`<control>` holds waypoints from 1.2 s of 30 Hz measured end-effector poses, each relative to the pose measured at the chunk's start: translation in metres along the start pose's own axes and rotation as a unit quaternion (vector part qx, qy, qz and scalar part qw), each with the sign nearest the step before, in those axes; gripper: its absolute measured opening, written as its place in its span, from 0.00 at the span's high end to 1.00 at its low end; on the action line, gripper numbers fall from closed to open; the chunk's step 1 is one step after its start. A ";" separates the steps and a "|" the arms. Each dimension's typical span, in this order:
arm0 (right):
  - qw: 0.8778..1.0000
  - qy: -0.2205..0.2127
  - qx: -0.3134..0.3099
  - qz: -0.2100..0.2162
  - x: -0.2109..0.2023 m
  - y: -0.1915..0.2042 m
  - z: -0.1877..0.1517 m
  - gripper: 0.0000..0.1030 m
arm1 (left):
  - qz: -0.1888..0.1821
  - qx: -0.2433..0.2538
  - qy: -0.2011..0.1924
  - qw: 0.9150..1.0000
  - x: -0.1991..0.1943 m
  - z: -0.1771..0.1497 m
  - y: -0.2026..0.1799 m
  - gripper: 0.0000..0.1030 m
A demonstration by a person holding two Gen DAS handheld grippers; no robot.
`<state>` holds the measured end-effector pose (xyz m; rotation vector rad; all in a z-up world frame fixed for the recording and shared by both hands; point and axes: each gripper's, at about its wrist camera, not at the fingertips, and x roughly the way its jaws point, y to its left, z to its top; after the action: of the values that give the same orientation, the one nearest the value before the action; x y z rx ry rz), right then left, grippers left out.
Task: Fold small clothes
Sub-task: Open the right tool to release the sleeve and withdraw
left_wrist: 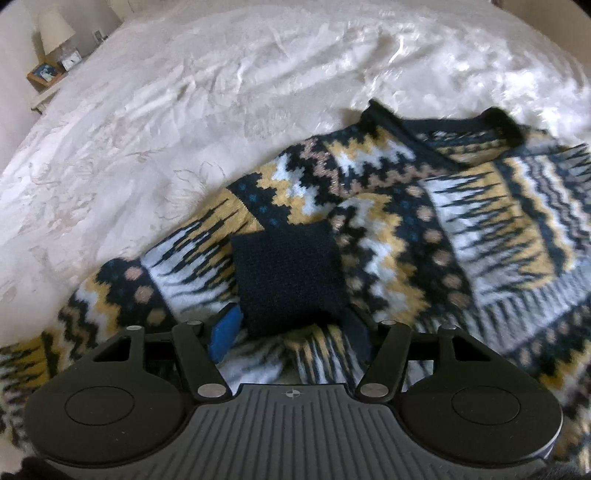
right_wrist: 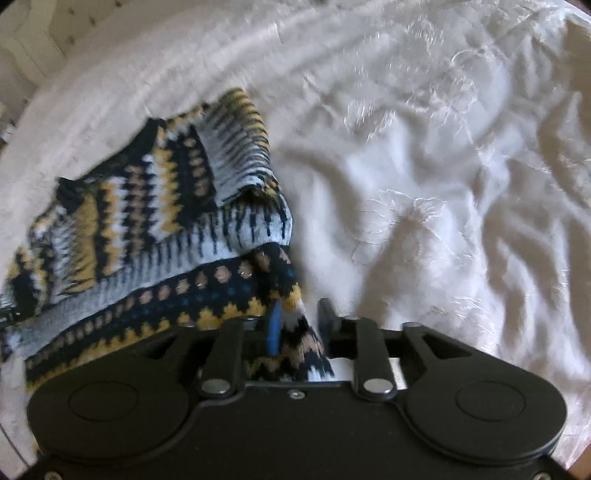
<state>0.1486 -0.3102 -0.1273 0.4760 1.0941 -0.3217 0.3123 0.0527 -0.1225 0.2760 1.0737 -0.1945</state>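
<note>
A small knitted sweater (left_wrist: 424, 221) in navy, yellow, white and tan lies on the white bedspread (left_wrist: 184, 110). Its collar (left_wrist: 495, 118) points away from me. One sleeve is folded across the body, and its dark navy cuff (left_wrist: 288, 273) sits between the fingers of my left gripper (left_wrist: 290, 332). The blue pad (left_wrist: 227, 332) and the dark finger (left_wrist: 356, 332) touch the cuff's two edges. In the right wrist view the sweater (right_wrist: 129, 229) fills the left side. My right gripper (right_wrist: 299, 325) is shut on a bunched fold of the sweater's right edge (right_wrist: 295, 339).
Wrinkled white bedspread (right_wrist: 443, 184) spreads out to the right of the sweater and beyond it. At the far left corner a bedside table (left_wrist: 44, 74) carries a lamp (left_wrist: 55, 29), a small clock and a framed picture.
</note>
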 end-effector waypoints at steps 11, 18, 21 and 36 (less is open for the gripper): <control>0.991 0.089 -0.054 0.079 -0.037 -0.034 -0.089 0.48 | -0.016 -0.019 -0.037 0.999 -0.100 -0.085 -0.051 0.42; 0.983 0.128 -0.088 0.100 -0.035 -0.035 -0.132 0.46 | 0.002 -0.049 -0.029 0.998 -0.131 -0.122 -0.079 0.42; 0.978 0.142 -0.100 0.114 -0.031 -0.035 -0.140 0.46 | 0.023 -0.052 -0.034 0.998 -0.141 -0.131 -0.088 0.42; 0.971 0.134 -0.165 0.108 -0.055 -0.041 -0.146 0.59 | 0.049 -0.167 -0.031 0.984 -0.164 -0.156 -0.065 0.42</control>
<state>-0.0067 -0.2681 -0.1405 0.3414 1.3168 0.1216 0.0870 0.0438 -0.0555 0.0197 1.0099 0.0669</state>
